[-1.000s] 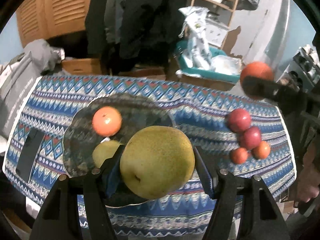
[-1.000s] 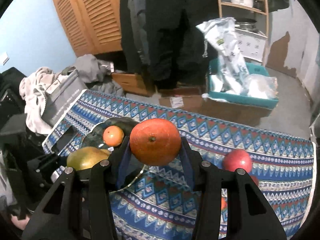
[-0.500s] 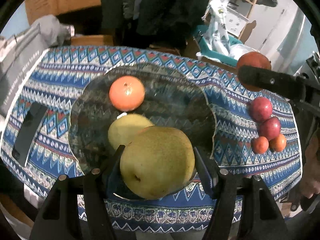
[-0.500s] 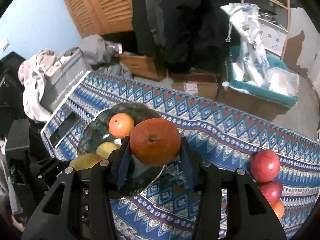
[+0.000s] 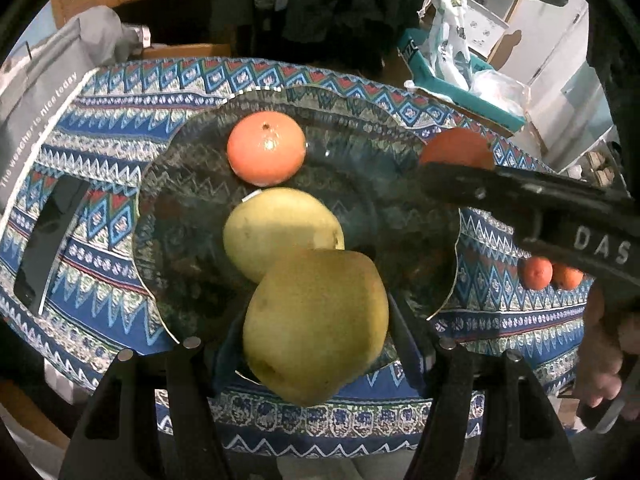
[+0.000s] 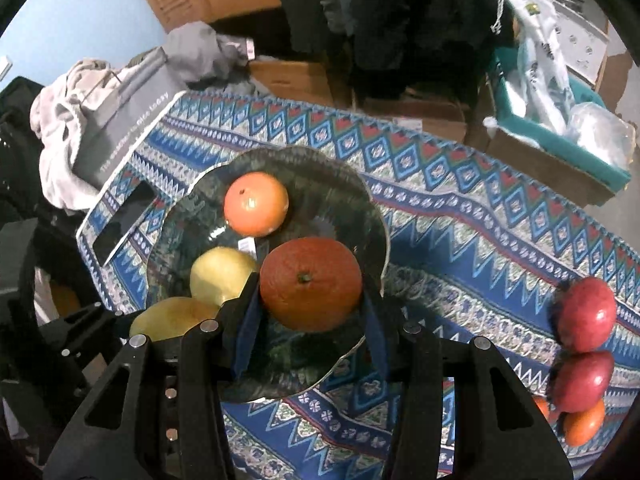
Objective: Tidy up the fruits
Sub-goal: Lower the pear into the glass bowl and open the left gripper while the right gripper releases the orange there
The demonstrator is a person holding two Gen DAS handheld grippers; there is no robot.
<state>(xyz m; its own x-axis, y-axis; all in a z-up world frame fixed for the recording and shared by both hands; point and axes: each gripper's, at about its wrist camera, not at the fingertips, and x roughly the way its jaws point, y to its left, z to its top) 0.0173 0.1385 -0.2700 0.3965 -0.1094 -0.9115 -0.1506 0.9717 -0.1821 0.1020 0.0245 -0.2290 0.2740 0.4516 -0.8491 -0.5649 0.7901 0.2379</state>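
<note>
Fruit's being sorted w/ 2 grippers over the glass plate (image 6: 372, 216) on the patterned counter (image 6: 480, 208). Big yellow-green pear (image 5: 316, 324), speckled, is pinched in the left gripper (image 5: 316, 332) jaws; deep orange (image 6: 311, 285) w/ green stem is pinched by the right gripper (image 6: 311, 304). Counted on plate: 1 paler orange (image 6: 256, 204), 1 pale pear (image 6: 220, 276). Off plate: 2 red fruits (image 6: 586, 314), 2 small oranges (image 5: 552, 274).

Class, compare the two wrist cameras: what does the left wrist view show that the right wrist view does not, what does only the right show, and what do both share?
Only the left wrist view shows a hand on the right gripper's handle.

Only the right wrist view shows two red apples, the blue wall and a pile of pale cloth.

Both share the glass plate on the patterned tablecloth, an orange and a yellow pear lying on it, the left gripper shut on a big pear, and the right gripper shut on a darker orange.
</note>
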